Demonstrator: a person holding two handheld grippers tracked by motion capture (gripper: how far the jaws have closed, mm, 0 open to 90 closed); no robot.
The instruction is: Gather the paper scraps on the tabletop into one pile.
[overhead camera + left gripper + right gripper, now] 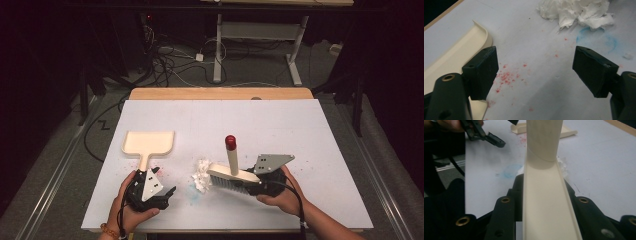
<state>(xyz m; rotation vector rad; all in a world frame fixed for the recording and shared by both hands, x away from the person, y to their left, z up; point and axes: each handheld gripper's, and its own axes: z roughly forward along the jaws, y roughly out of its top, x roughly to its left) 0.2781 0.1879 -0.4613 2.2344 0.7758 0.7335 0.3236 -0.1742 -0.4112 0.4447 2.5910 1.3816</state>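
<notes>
Tissue scraps (202, 175) beside brush (233, 176)

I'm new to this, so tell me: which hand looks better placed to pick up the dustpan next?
Probably the left. The left gripper is open beside the dustpan handle, with nothing between its jaws. The right gripper is shut on the brush by the crumpled paper.

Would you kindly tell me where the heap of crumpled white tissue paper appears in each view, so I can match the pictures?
High view: the heap of crumpled white tissue paper lies at lower centre, touching the bristles of the cream hand brush.
Left gripper view: top right corner, beyond the open jaws.
Right gripper view: a white sliver right of the brush's back.
Shared landmark: the blue smudge on the white tabletop beside the heap.
</notes>
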